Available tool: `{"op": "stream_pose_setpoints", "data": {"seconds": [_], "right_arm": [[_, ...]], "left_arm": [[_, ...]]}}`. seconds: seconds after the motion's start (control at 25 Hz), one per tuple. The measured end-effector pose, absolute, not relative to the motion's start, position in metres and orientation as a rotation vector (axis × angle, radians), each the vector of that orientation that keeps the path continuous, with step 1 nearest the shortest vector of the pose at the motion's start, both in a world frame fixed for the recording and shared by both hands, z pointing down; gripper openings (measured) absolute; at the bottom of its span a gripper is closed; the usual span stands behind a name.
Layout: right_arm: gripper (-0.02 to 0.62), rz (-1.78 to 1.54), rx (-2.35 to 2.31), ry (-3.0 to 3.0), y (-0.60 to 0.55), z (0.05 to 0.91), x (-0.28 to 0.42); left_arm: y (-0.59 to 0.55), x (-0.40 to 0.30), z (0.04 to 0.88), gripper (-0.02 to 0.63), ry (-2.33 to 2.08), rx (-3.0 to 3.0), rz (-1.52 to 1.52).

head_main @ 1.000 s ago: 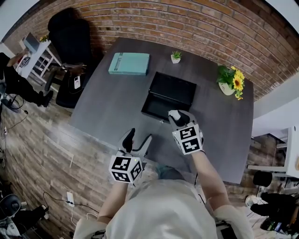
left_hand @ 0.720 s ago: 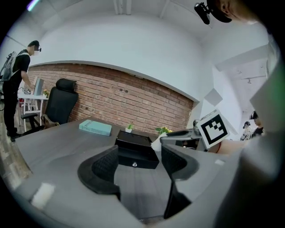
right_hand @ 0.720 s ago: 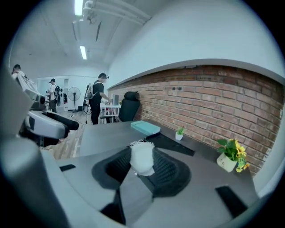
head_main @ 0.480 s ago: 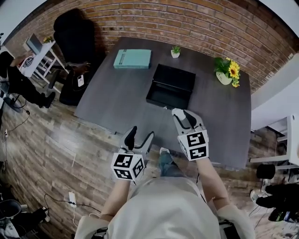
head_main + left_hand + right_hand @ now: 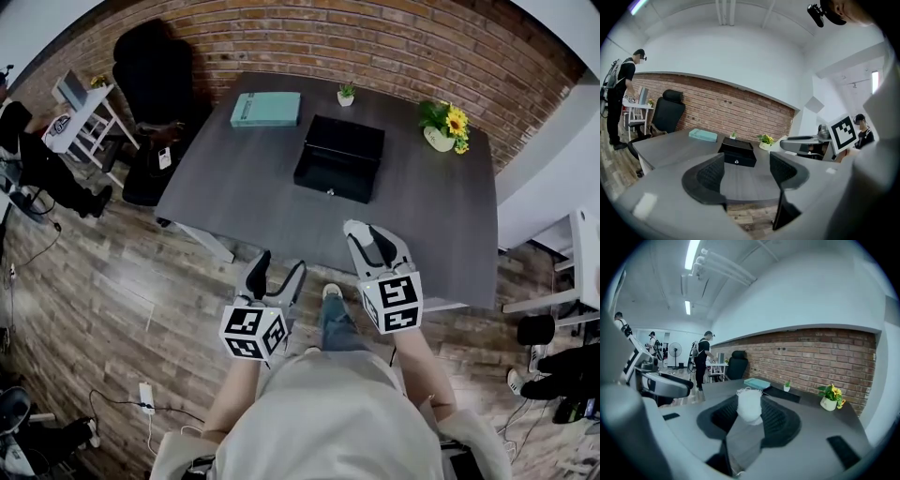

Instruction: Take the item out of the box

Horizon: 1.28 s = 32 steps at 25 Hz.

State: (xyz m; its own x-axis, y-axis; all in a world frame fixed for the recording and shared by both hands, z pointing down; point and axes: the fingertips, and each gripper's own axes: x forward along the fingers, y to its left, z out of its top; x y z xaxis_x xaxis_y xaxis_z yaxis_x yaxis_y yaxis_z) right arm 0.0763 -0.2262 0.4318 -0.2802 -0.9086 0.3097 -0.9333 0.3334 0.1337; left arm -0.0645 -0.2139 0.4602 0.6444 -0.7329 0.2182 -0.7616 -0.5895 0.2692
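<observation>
The black box point(image 5: 339, 157) sits on the grey table point(image 5: 253, 202); in the left gripper view the black box point(image 5: 738, 152) looks closed, its latch facing me. My right gripper point(image 5: 367, 232) hovers over the table's near edge, well short of the box. In the right gripper view it point(image 5: 750, 411) is shut on a small white cloth-like item point(image 5: 749, 404) with thin strings. My left gripper point(image 5: 279, 264) hangs over the wooden floor, off the table. Seen in its own view, the left gripper point(image 5: 747, 168) is open with nothing between its pads.
On the table's far side lie a teal book point(image 5: 266, 109), a small potted plant point(image 5: 346, 93) and a sunflower pot point(image 5: 442, 127). A black chair point(image 5: 150, 66) and a white shelf point(image 5: 80, 103) stand at the left. People point(image 5: 702, 357) stand in the room behind.
Both grippers have drawn back from the box toward me. The right one, earlier at the box's front edge, now sits at the table's near edge. The box now lies farther away.
</observation>
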Motion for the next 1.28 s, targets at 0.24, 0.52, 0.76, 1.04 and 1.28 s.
{"op": "stream_pose_setpoints", "data": {"seconds": [0.24, 0.52, 0.76, 1.04, 1.28], "right_arm": [[0.147, 0.075, 1.655, -2.314, -0.180, 0.422, 0.056], [0.147, 0.057, 1.678, -2.334, -0.138, 0.419, 0.047], [0.147, 0.057, 1.705, -2.333, -0.116, 0.419, 0.050], [0.147, 0.042, 1.696, -2.351, -0.112, 0.417, 0.052], [0.147, 0.004, 1.692, -2.347, -0.118, 0.413, 0.053]], "left_arm": [[-0.177, -0.079, 0.452, 0.307, -1.194, 2.545, 0.095], [-0.145, -0.085, 0.451, 0.305, -1.196, 2.563, 0.088], [-0.126, -0.083, 0.451, 0.299, -1.191, 2.577, 0.093], [-0.121, -0.080, 0.448, 0.299, -1.198, 2.580, 0.086], [-0.125, -0.081, 0.444, 0.298, -1.216, 2.582, 0.072]]}}
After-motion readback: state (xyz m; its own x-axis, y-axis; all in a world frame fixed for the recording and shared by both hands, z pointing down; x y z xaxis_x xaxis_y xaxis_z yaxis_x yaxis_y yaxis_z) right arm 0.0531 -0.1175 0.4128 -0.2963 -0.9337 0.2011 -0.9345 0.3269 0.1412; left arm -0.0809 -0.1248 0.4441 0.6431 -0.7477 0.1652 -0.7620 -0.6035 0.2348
